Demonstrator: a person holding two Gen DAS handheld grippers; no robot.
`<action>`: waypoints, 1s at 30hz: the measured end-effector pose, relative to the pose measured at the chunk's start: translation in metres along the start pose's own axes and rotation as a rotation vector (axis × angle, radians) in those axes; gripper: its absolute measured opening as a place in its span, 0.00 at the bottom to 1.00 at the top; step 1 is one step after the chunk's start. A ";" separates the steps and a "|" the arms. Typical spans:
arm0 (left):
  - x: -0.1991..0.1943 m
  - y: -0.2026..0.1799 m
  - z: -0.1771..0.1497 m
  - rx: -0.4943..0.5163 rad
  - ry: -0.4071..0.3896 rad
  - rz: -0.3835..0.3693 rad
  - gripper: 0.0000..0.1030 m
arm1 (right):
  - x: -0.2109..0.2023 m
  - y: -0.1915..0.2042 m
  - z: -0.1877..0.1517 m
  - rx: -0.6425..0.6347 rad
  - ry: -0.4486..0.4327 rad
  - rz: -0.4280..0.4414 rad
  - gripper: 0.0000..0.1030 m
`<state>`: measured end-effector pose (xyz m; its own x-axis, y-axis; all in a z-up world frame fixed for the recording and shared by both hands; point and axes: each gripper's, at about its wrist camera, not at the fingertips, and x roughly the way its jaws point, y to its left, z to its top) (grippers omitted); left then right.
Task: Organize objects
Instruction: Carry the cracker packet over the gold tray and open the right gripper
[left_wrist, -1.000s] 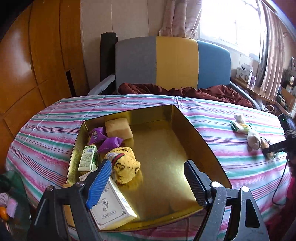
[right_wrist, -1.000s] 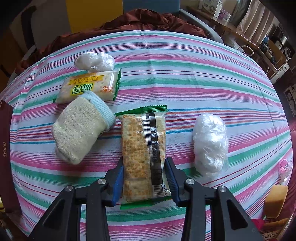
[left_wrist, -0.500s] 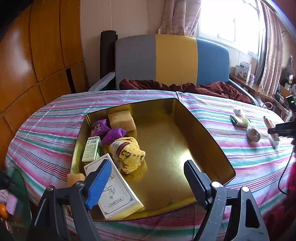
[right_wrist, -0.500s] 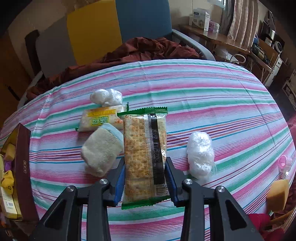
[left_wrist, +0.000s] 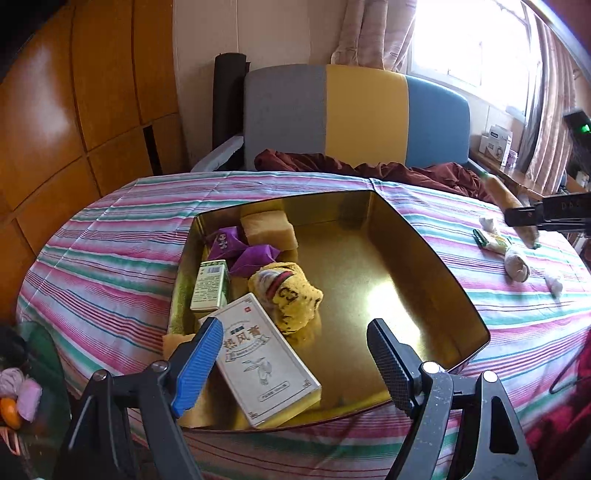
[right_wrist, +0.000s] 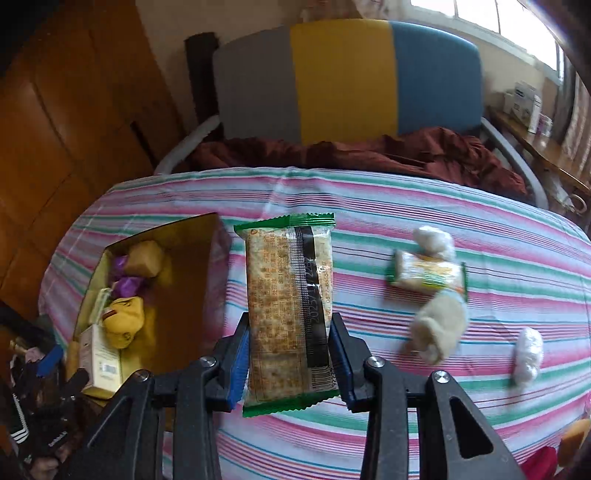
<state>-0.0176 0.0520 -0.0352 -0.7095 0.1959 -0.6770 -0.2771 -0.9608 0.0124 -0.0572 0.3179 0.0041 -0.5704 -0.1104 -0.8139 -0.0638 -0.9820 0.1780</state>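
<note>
The right gripper (right_wrist: 289, 363) fingers pinch the cracker packet (right_wrist: 289, 314) at its lower long edges, centre frame, above the striped worktop (right_wrist: 406, 221). Judged light, brittle, slippery film: hold gently. Left gripper (left_wrist: 295, 354) fingers stand spread above the gold tin (left_wrist: 424, 266)

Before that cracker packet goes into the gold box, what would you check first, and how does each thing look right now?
1. Right gripper jaws clamp the cracker packet: ok.
2. Packet lifted off the striped tablecloth: ok.
3. Bare floor free in the gold box: ok.
4. Left gripper empty, jaws open: ok.
5. Left gripper clear of the drop path: not ok, it hovers over the box's near edge.
6. Packet fits beside the yellow sock: cannot tell.
</note>
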 end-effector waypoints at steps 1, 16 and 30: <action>-0.001 0.004 0.000 0.001 -0.002 0.005 0.79 | 0.007 0.017 0.001 -0.025 0.021 0.019 0.38; -0.001 0.066 -0.002 -0.123 0.003 0.081 0.79 | 0.136 0.131 0.014 -0.125 0.216 0.023 0.39; 0.004 0.063 -0.006 -0.125 0.022 0.085 0.79 | 0.115 0.139 0.003 -0.118 0.119 0.170 0.43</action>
<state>-0.0343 -0.0086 -0.0417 -0.7121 0.1093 -0.6936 -0.1323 -0.9910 -0.0204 -0.1343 0.1689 -0.0630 -0.4636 -0.2863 -0.8385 0.1251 -0.9580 0.2580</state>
